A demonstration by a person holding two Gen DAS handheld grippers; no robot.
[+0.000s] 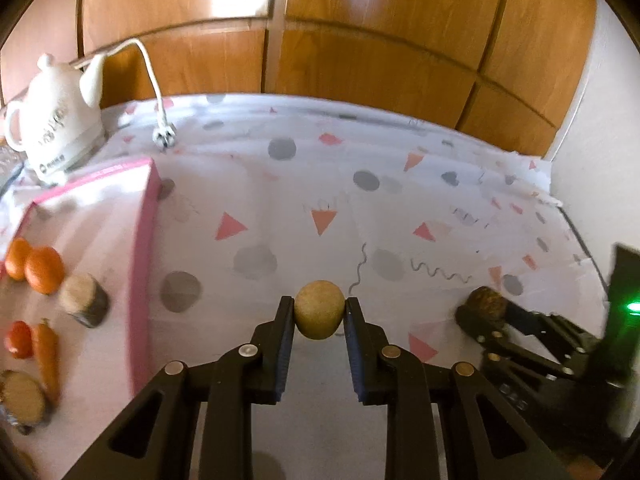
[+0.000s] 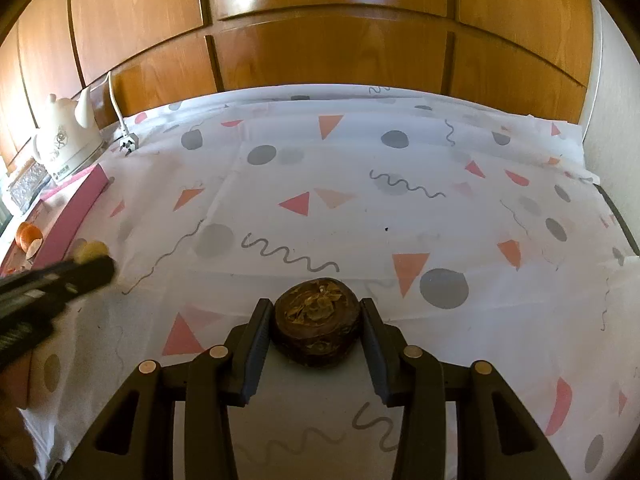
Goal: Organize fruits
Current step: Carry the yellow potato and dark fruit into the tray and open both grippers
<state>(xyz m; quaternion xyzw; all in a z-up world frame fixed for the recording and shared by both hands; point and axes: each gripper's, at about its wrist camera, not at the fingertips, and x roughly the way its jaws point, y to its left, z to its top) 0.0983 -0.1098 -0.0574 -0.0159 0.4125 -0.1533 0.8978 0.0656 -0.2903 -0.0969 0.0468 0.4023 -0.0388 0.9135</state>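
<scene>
Left gripper (image 1: 319,312) is clamped on a round yellow-tan fruit (image 1: 319,310), both fingertips touching its sides, fruit held near the tips above the patterned tablecloth (image 1: 360,208). Right gripper (image 2: 318,322) is closed around a dark brown fruit (image 2: 317,326) with a dried papery top; both pads meet its sides and it sits between them over the cloth, whether lifted or resting cannot be told. In the left view the right gripper shows at the right edge, blurred, carrying the brown fruit, a green light glowing on its body. In the right view the left gripper shows at the left edge, blurred, with the yellow fruit at its tip just beside the pink tray (image 1: 146,240). The tray lies at the left of the table, its pink wall running front to back. Inside it: two oranges (image 1: 36,266) touching each other, a cut brown-skinned piece (image 1: 84,300) just beside them, a tomato (image 1: 18,340) next to a carrot (image 1: 46,356), and a sliced pale round piece (image 1: 24,400) at the near corner. A white kettle (image 1: 56,120) stands behind the tray, its cord and plug (image 1: 164,136) lying on the cloth. Wooden cabinet panels (image 1: 360,40) back the table.
</scene>
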